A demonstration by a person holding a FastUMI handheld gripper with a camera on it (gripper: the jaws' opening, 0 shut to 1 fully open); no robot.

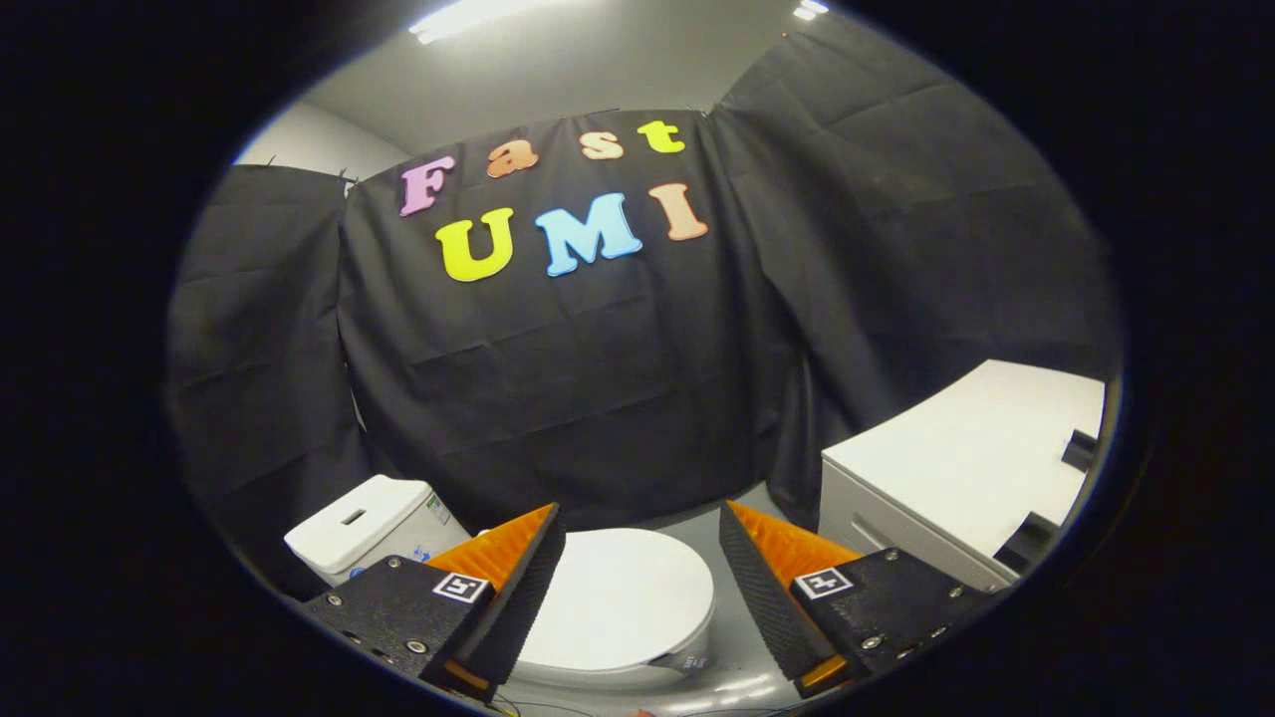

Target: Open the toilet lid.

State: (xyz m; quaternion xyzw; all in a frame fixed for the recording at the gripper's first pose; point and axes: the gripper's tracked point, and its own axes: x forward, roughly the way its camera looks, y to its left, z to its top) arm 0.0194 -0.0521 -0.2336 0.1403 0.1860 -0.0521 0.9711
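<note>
White plastic toilet lid (pixel 623 597) lies flat and closed on the bowl, seen from above, between the fingers and a bit beyond their tips. Gripper (pixel 642 520) hangs over it w/ fingers spread wide, nothing held betw. them. Left finger (pixel 523 588) crosses over the lid's left edge in this view; right finger (pixel 762 588) sits just off the lid's right side, over grey floor (pixel 742 637). Each finger has a black ribbed pad on its inner face, orange outer face, and a black base block w/ a small square marker on top. Whether either finger touches the lid can't be told from this angle; they seem to be above it, apart.

Toilet tank (pixel 364 528), white w/ a slot-shaped button on top, stands left of the lid, partly behind the left finger's base. A small tag or sticker pokes out at the lid's front-right rim, too small to make out. White desk (pixel 956 468) stands to the right of the toilet, well apart from the lid, w/ a couple of dark items at its far edge. Black cloth wall (pixel 598 398) closes the booth behind the toilet; ceiling lights show above it.
</note>
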